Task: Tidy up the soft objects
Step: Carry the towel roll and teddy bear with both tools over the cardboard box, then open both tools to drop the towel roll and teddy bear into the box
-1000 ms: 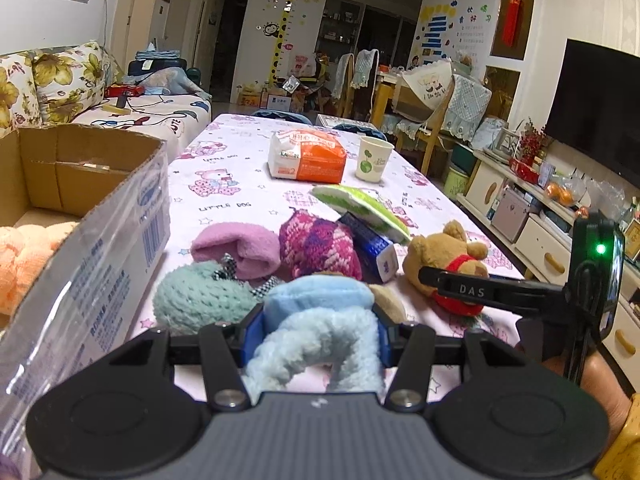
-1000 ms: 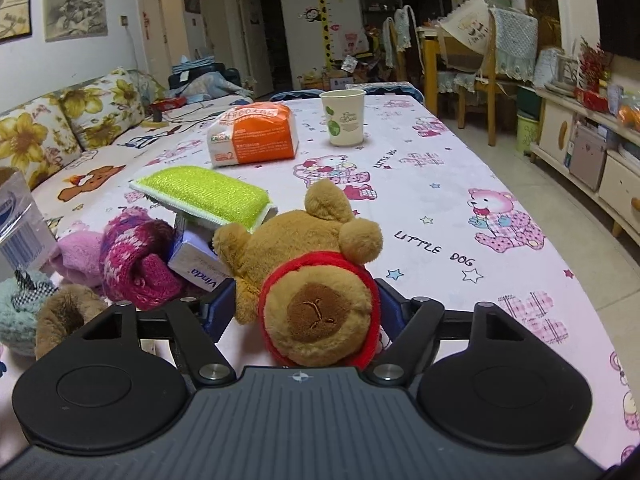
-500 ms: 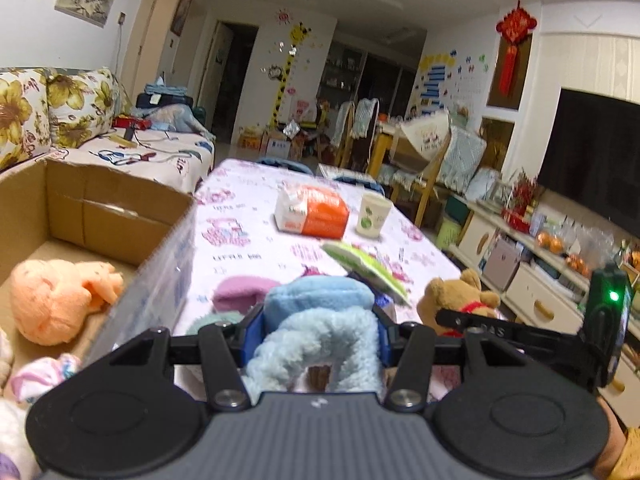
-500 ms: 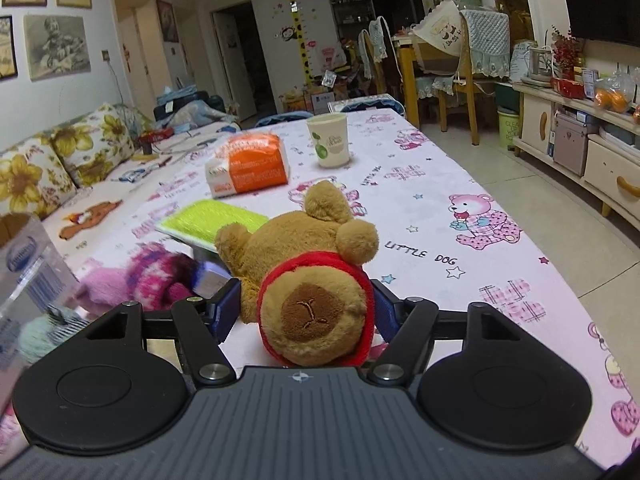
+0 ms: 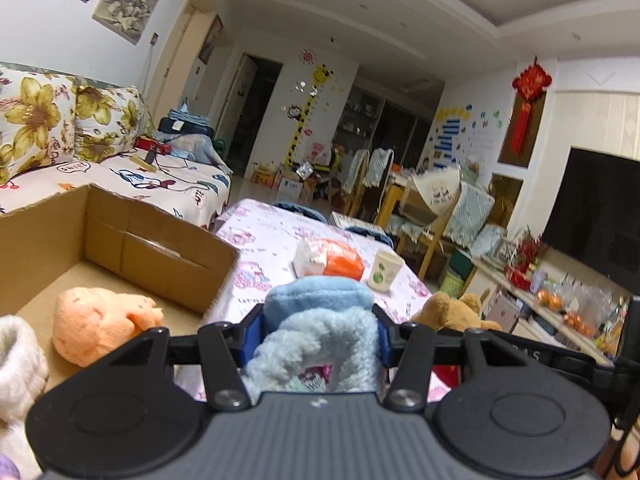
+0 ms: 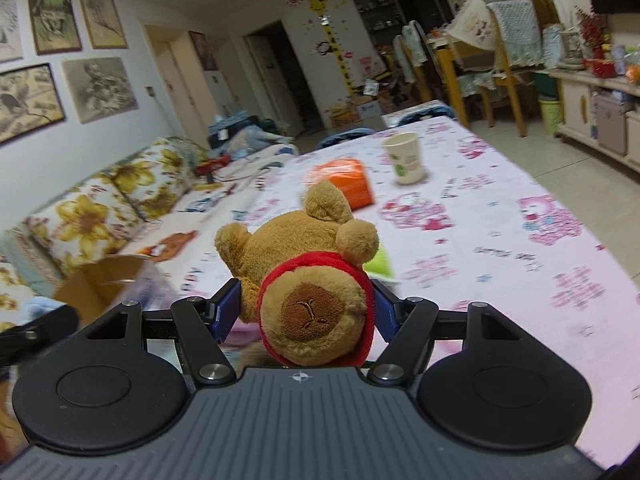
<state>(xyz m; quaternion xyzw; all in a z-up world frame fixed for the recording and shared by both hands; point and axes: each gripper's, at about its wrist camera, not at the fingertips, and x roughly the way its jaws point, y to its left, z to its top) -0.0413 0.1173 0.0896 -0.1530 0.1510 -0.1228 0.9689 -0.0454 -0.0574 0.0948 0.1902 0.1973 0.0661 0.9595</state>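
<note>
Cardboard box (image 5: 160, 248) sits at the table's left, an orange plush (image 5: 100, 328) lying inside. Beyond stand an orange packet (image 5: 332, 264) and paper cup (image 5: 382, 278). The left gripper (image 5: 316, 332) clamps a blue fuzzy slipper (image 5: 316, 320), toe forward. The right gripper (image 6: 306, 312) squeezes the brown teddy bear (image 6: 304, 276), face toward the camera, body stretching away over the table (image 6: 520, 248).
</note>
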